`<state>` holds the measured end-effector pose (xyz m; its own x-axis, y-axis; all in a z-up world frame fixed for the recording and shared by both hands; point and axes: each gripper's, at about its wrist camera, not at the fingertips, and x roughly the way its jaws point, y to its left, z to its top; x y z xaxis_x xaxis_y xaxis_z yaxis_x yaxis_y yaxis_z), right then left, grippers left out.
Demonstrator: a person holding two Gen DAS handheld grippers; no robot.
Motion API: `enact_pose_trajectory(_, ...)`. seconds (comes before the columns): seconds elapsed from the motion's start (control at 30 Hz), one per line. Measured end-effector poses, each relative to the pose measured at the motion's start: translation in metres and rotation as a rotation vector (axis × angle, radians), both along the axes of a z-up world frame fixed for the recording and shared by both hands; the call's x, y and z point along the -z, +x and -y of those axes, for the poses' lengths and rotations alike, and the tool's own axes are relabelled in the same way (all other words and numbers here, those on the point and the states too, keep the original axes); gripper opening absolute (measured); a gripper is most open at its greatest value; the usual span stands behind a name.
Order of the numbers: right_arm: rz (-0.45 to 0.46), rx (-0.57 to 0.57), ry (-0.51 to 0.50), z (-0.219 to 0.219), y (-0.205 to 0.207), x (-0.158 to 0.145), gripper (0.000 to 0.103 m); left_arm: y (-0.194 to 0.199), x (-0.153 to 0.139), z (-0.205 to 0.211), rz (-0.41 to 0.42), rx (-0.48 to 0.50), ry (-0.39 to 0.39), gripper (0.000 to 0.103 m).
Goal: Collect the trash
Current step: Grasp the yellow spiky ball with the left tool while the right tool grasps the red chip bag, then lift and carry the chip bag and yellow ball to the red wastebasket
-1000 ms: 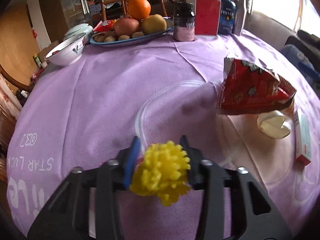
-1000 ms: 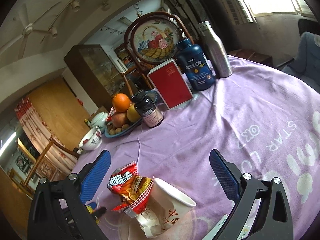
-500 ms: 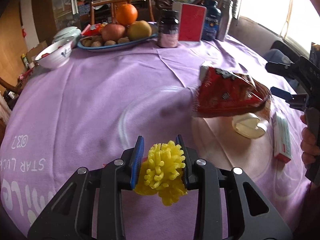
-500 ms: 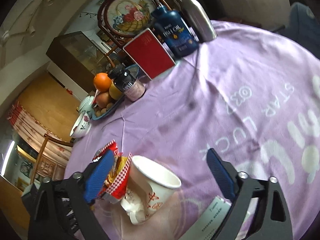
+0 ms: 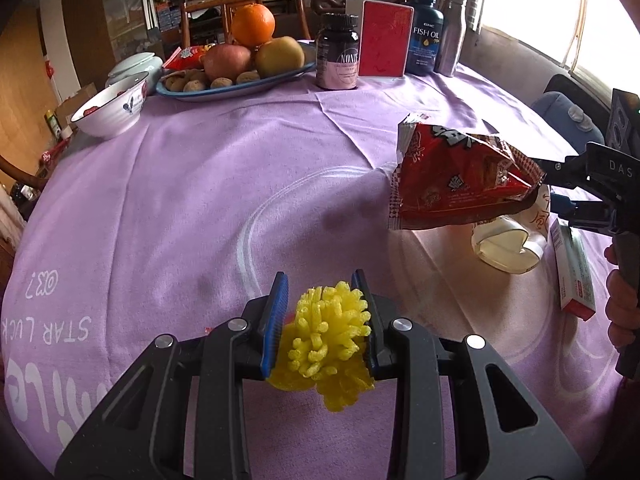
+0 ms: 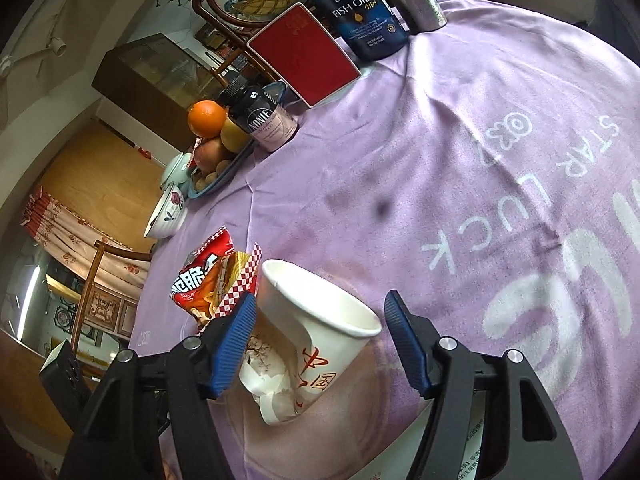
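Purple tablecloth [image 5: 200,184] fills both views. Back of the table, top of the left view: fruit plate [image 5: 240,84], bottles, a red card. Not trash, so I'm ignoring them.

Red snack wrapper [image 5: 452,184], right-middle of left view, is a crinkly foil bag. My guess: very light, slippery, collapses under a pinch. Best grabbed across a folded edge. It leans against the paper cup.

Paper cup [image 6: 316,328] lies tipped on its side at lower centre of right view, already crushed and torn near its base. Thin paper, weightless, will fold flat when squeezed. I'd clamp mid-body, not the rim.

My right gripper [image 6: 320,344] straddles the cup. Its jaws have just been closing, the cup is between them, the left pad looks at or near the cup wall and the right pad is clearly off it. Not gripped yet.

My left gripper [image 5: 320,320], bottom centre of left view, is clamped on a yellow bristly foam piece [image 5: 328,344]. It's soft, squashy and held firmly above the cloth.

Small box [image 5: 574,276] at the right edge, flat on the cloth.
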<state>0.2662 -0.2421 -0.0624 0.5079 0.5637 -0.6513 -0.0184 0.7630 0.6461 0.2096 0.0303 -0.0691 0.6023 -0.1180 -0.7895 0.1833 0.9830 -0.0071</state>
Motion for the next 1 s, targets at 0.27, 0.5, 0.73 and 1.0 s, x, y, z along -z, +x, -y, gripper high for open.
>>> enact_pose_trajectory(0.27, 0.071, -0.087, 0.044, -0.018, 0.002, -0.009, 0.045, 0.001, 0.002, 0.0, -0.005, -0.002, 0.009, 0.034)
enact_pose_trajectory(0.5, 0.201, -0.094, 0.012, -0.021, -0.006, -0.03, 0.005, 0.004, 0.008, -0.001, -0.033, -0.007, 0.013, 0.034)
enact_pose_trajectory(0.73, 0.31, -0.073, -0.051, -0.017, -0.016, -0.052, 0.01, -0.002, -0.001, 0.0, 0.012, -0.001, 0.006, 0.033)
enact_pose_trajectory(1.0, 0.295, -0.101, 0.015, -0.014, -0.015, -0.049, 0.045, -0.003, -0.004, 0.003, 0.017, 0.008, 0.005, 0.033)
